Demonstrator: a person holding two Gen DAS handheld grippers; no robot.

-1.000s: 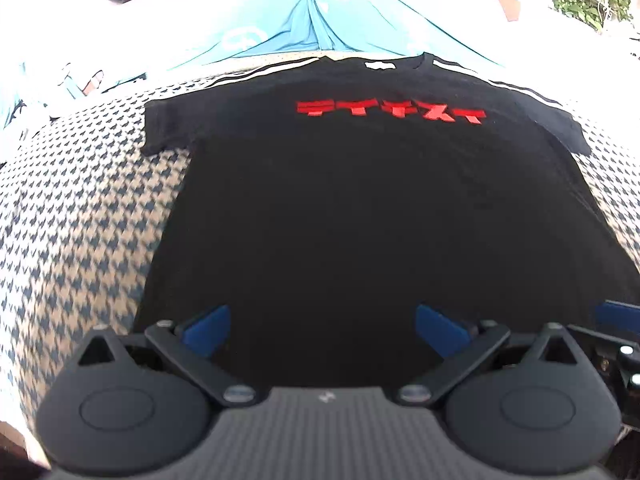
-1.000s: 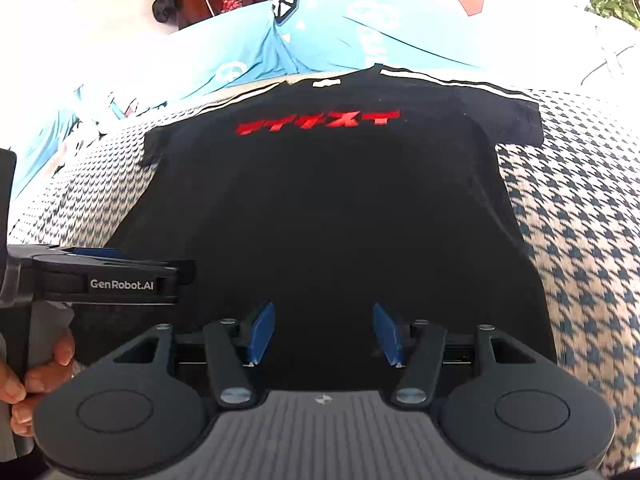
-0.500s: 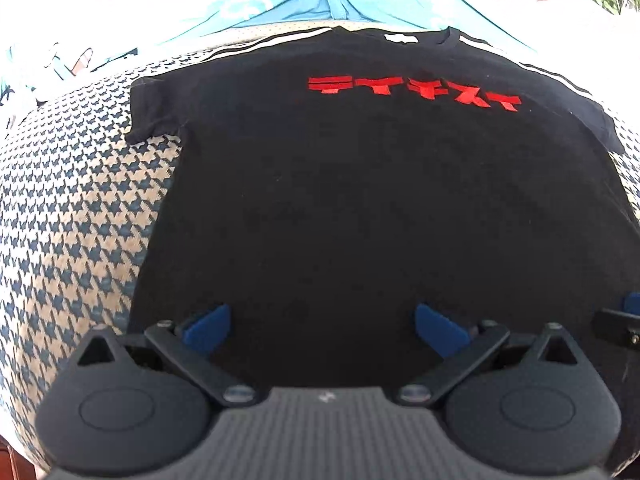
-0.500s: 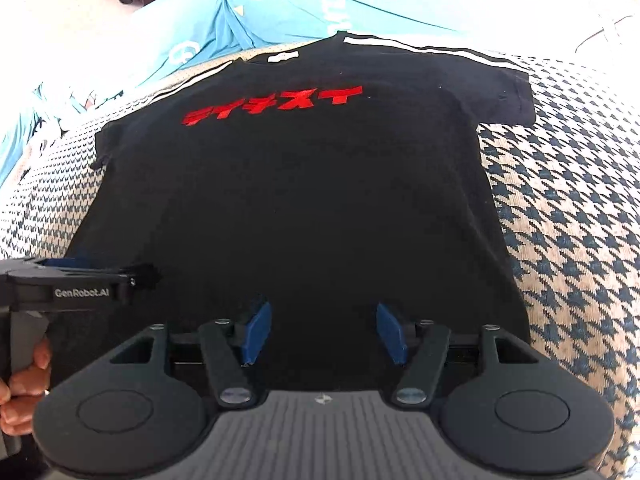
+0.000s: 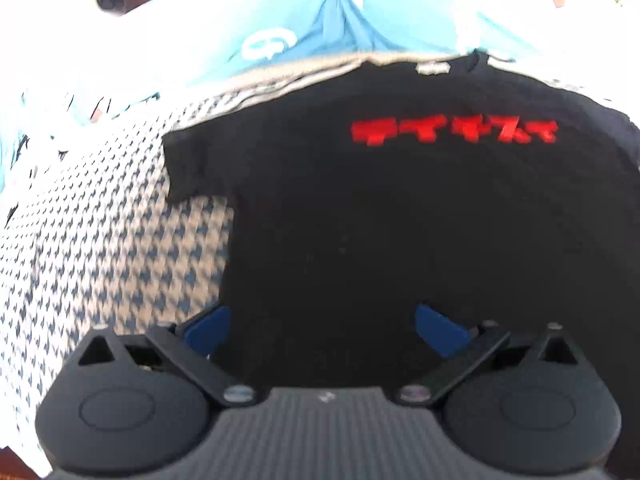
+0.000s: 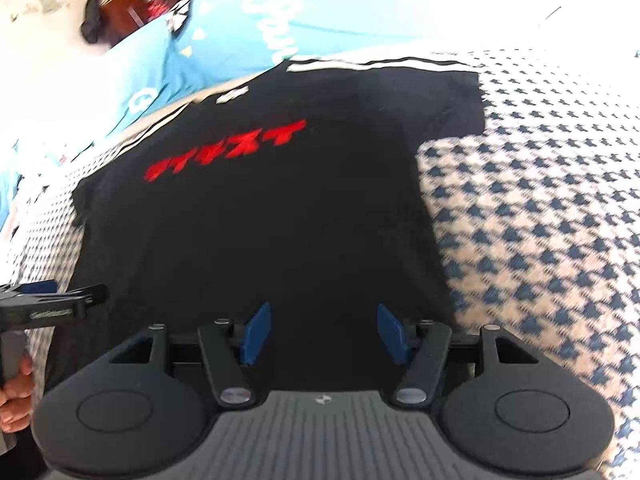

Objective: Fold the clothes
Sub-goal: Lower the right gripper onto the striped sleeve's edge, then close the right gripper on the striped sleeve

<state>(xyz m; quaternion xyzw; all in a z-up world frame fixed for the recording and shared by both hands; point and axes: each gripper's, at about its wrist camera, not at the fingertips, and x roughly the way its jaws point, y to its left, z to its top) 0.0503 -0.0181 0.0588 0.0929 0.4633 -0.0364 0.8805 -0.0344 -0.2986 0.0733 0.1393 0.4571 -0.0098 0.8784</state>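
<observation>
Flat on a houndstooth cover (image 5: 100, 248), chest up: a black T-shirt (image 5: 400, 220) with red lettering (image 5: 454, 132) and white stripes along the shoulders (image 6: 380, 65), collar at the far side, hem at the near side, both sleeves spread out to left and right. Beyond the collar, farther off, a light blue shirt (image 5: 288, 20) with white print, partly overlapped by the black one's far edge. Past that, at the far left, something dark and brown (image 6: 132, 4), too blurred to tell. Over the shirt's near left part, the left gripper (image 5: 322, 326), blue pads (image 5: 206, 330) spread wide, nothing between them, left pad right at the shirt's left side edge where it meets the cover. Over the near right part, the right gripper (image 6: 322, 334), blue pads (image 6: 256, 334) about halfway apart and clear of the fabric, nothing clamped. In the right wrist view, at the left edge, the side of the left gripper (image 6: 48, 304) with the fingers of a hand (image 6: 16, 396) around its handle. Contact between either set of pads and the cloth: not possible to tell from these angles.
</observation>
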